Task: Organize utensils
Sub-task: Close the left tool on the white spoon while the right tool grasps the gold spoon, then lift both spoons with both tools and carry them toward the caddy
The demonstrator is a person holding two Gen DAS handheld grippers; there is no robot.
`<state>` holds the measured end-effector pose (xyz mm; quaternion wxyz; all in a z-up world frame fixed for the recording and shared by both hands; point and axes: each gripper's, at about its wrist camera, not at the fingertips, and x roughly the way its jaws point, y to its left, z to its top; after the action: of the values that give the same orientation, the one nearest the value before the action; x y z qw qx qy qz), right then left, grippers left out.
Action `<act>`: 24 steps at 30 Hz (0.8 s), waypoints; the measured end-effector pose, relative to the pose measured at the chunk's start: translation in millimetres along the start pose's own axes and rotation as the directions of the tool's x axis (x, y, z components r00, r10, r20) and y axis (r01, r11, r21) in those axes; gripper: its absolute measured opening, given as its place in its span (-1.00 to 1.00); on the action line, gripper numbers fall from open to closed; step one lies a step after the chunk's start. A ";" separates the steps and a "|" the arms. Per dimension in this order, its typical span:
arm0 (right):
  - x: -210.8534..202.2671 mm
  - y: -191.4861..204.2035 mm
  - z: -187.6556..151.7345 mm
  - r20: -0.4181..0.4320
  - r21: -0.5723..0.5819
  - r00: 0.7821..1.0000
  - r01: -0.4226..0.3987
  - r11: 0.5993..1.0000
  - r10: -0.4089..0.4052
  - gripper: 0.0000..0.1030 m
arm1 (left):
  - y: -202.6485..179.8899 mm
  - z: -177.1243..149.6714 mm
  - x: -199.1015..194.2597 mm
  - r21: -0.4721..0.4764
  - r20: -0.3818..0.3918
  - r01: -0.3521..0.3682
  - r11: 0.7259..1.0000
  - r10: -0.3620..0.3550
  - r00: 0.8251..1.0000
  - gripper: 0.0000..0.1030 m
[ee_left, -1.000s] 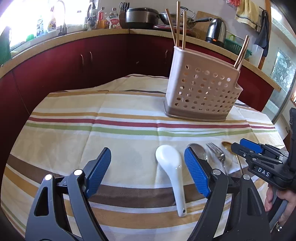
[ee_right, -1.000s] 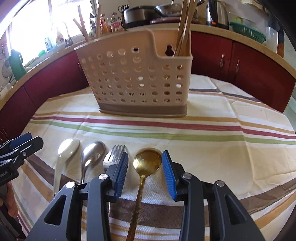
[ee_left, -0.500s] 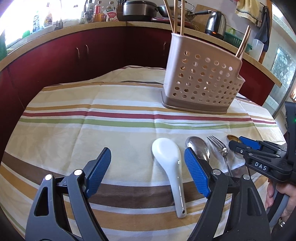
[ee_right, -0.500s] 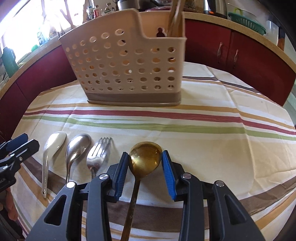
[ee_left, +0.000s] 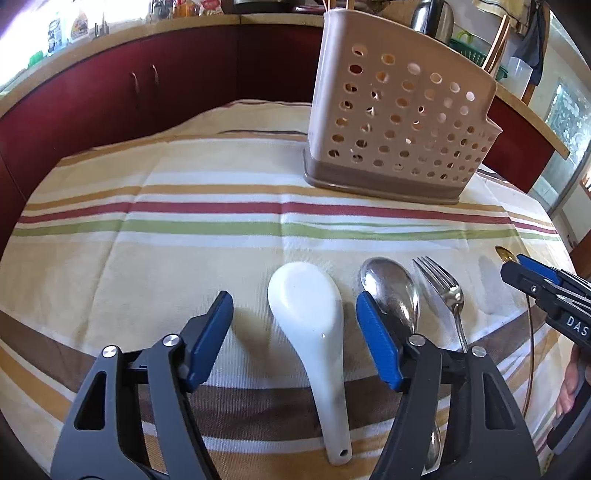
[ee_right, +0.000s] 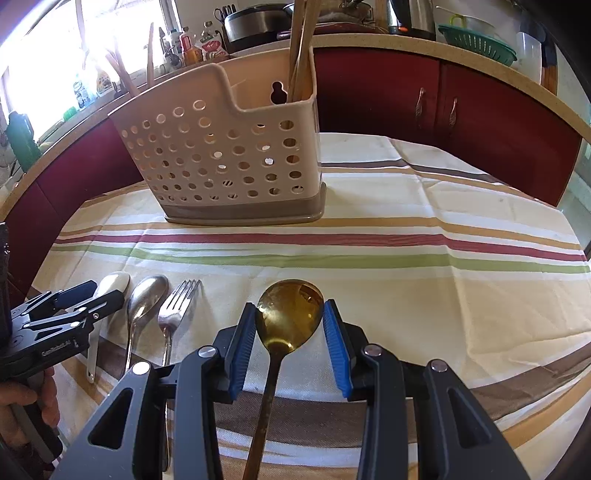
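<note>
A white ceramic spoon (ee_left: 310, 325) lies on the striped cloth between the fingers of my left gripper (ee_left: 294, 306). Its jaws are closing, and the pads stand clear of the spoon on both sides. To its right lie a steel spoon (ee_left: 391, 288) and a fork (ee_left: 443, 284). My right gripper (ee_right: 290, 314) is open, its blue pads close on either side of the bowl of a gold spoon (ee_right: 288, 314) that rests on the cloth. Behind stands a beige perforated utensil caddy (ee_right: 229, 158) holding chopsticks (ee_right: 299, 48).
The striped tablecloth (ee_right: 443, 258) covers the table, which drops off at the right and far edges. Red cabinets (ee_right: 480, 110) and a counter with a kettle (ee_right: 410, 18), pot and bottles ring the back. A person's hand (ee_right: 22, 398) holds the left gripper's handle.
Both grippers have moved forward and lower over the utensils. The left jaws have narrowed around the white spoon. The right fingers now flank the gold spoon's bowl, which earlier lay ahead of them.
</note>
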<state>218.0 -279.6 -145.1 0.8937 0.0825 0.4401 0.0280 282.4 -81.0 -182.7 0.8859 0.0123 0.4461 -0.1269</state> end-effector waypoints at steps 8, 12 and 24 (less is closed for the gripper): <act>-1.7 -4.1 -0.2 0.010 0.005 1.000 -0.014 1.000 0.014 -0.27 | -3.3 -1.7 -1.5 0.031 0.008 0.003 1.000 -0.003 1.000 -0.21; -8.3 -5.5 0.3 0.036 0.009 0.999 -0.019 1.000 0.018 -0.27 | 0.7 -1.9 -5.4 0.001 0.031 0.038 0.999 -0.038 0.999 -0.21; -43.4 8.8 1.5 0.182 -0.038 0.983 -0.021 0.999 0.028 -0.27 | 0.9 -4.0 -44.3 0.004 0.192 0.043 0.999 -0.042 0.980 -0.21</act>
<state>192.9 -276.5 -108.8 0.9312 0.0738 0.3548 0.0393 254.3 -70.1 -150.0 0.9219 -0.0097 0.3587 -0.1462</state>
